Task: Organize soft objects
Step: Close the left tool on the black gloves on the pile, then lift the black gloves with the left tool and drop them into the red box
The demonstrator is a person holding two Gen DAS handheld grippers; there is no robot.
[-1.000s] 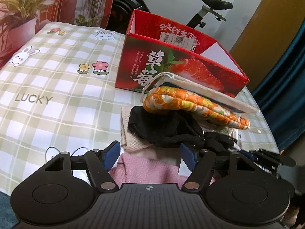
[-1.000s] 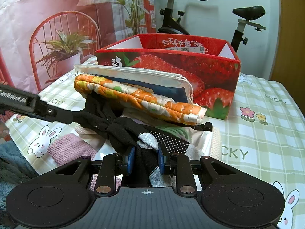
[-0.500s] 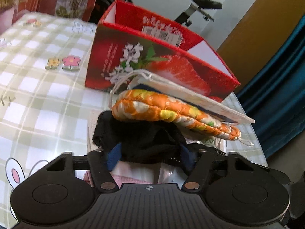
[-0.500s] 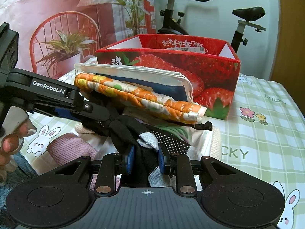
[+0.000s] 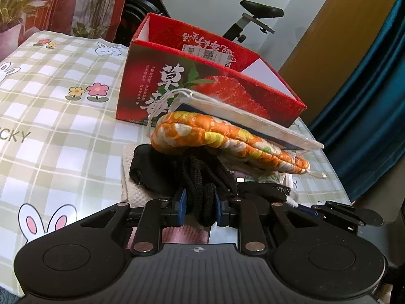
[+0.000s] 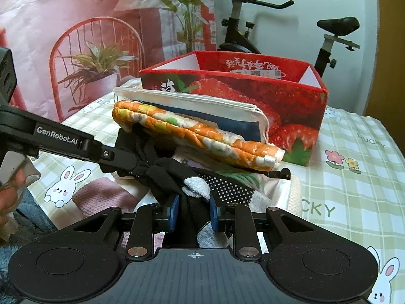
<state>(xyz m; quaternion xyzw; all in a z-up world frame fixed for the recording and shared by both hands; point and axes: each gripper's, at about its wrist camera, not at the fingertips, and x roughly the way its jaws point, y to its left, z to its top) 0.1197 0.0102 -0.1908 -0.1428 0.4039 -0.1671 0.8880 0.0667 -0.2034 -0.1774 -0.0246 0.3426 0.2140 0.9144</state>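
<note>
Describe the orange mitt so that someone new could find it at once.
Find the red strawberry box on the checked tablecloth. In front of it lies a pile of soft things. The orange mitt is the quilted pad with flower print, under a white bag and above black gloves.

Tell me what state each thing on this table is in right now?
Left gripper: jaws closing, black fabric between them.
Right gripper: shut on the black glove.
Strawberry box: open-topped, upright.
Orange oven mitt: lying atop the pile.
White bag: folded flat on the mitt.
Pink cloth: lying flat.
</note>
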